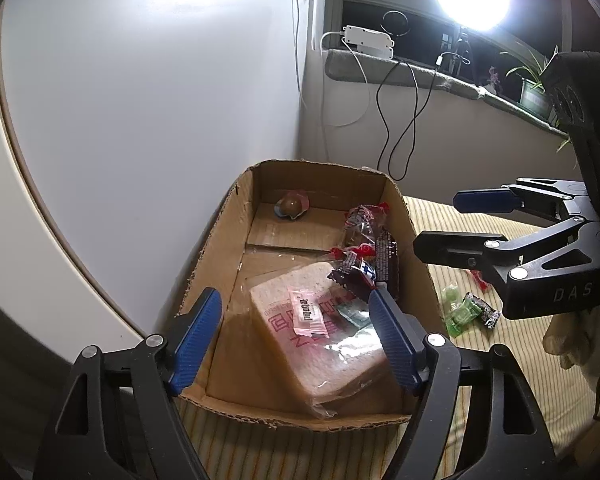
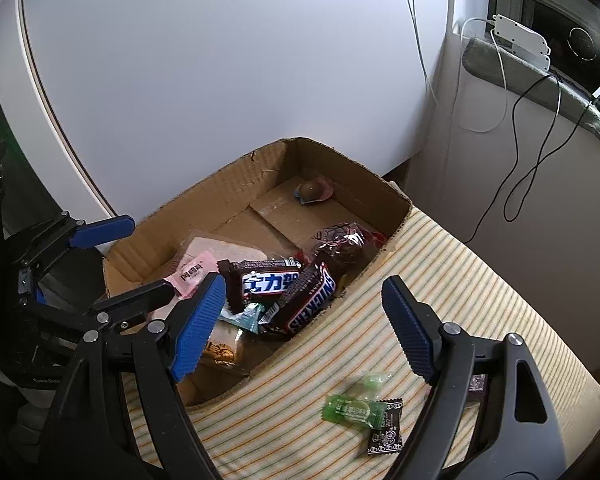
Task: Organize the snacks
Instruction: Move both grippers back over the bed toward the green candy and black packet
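Cardboard box (image 1: 220, 240) open-topped on a striped cloth surface (image 2: 440, 280), close against a white wall on the far side. Inside, at the near end: wrapped bread slice (image 1: 320, 344) lying flat, with a pink sachet (image 1: 309, 316) on top of it. Toward the right wall of the box: 2 Snickers bars (image 2: 300, 300), one overlapping the other, a small teal packet (image 2: 246, 316) tucked at their near ends, and a dark wrapped cake (image 2: 342, 250) just beyond. Alone in the far corner: round brown sweet (image 1: 291, 205) on an opened wrapper.

Outside the box, on the cloth to the right: green candies (image 2: 350, 408) and a black-wrapped candy (image 2: 386, 426), touching one another, near the right gripper (image 2: 304, 328).

Left gripper (image 1: 296, 340) above the near end of the box, jaws apart, nothing between the blue pads; bread directly beneath. Right gripper over the box's right edge, jaws apart and empty, left pad over the box, right pad over the cloth.
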Tool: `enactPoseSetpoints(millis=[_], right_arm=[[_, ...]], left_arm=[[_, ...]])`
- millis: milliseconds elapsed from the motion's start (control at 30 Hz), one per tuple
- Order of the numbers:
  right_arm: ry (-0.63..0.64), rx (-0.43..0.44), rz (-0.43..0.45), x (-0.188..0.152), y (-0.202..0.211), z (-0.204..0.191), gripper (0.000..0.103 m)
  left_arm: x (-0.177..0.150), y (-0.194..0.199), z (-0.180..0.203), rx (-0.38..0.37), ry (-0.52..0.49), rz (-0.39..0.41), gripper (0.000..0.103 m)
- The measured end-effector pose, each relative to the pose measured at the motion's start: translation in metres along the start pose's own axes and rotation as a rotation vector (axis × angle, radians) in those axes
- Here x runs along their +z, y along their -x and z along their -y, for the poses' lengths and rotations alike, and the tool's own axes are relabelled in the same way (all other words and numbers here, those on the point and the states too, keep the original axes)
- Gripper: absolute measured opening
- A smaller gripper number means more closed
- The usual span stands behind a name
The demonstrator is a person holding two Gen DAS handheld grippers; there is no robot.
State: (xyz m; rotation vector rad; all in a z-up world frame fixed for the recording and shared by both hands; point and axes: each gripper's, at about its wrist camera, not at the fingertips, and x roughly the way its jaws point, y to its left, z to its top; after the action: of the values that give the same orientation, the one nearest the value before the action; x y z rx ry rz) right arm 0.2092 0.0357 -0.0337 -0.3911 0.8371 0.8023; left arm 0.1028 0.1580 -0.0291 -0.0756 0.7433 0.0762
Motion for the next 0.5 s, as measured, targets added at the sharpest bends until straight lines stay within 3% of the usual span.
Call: enactPoseSetpoints(millis=[500], right_arm=[[-0.031, -0.029, 0.018, -0.013, 0.027, 0.023, 0.083]], left_arm=[[0.0, 0.013, 0.021, -0.014, -0.027, 0.019, 0.077]])
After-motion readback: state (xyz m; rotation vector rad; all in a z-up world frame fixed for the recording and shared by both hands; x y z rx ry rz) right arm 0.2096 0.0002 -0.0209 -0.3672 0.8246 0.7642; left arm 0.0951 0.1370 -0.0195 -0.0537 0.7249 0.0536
